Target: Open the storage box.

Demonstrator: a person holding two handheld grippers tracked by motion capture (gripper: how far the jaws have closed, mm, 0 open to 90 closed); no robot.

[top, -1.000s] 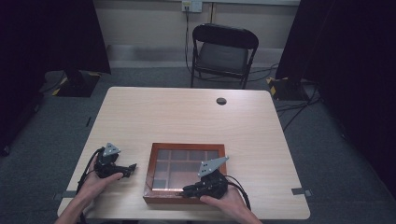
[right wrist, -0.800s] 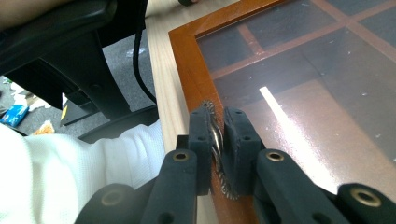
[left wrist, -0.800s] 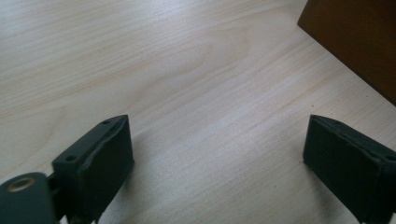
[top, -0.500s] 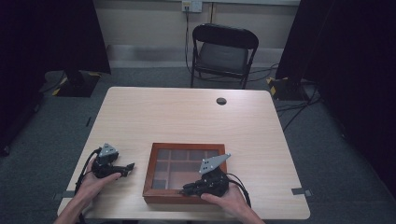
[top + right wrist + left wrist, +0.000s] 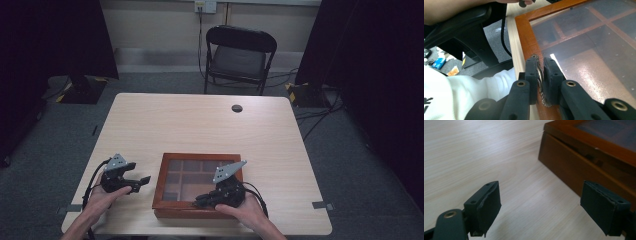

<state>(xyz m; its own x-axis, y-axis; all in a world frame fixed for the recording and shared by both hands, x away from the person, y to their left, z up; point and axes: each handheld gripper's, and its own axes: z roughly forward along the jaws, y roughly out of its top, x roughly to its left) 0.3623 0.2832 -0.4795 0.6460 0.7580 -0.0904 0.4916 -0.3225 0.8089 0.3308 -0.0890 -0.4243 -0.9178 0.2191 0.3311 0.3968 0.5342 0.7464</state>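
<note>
Two grippers are in play, and the work in hand looks to me like lifting the glass lid of the wooden box [image 5: 197,186] that sits on the near middle of the surface [image 5: 200,125], close to my edge. My right gripper [image 5: 202,201] is over the box's near edge, and in the right gripper view its jaws are pinched tight on a small ornate metal handle [image 5: 540,77] at the front rim of the lid, with the pads pressed flat on both sides of it. To do this step well, I judge I should keep that pinch firm and swing the handle up in an arc about the far hinge side rather than pull straight toward me, since a straight tug could drag the whole box across the surface or let the thin metal slip out of the pads. My left gripper [image 5: 144,180] rests on the surface just to the left of the box, apart from it; its jaws have just been closing partway and now stand moderately wide with nothing between them, only bare wood grain showing in the gap in the left gripper view [image 5: 541,205]. I would bring it against the box's left wall to steady the base while the lid rises
</note>
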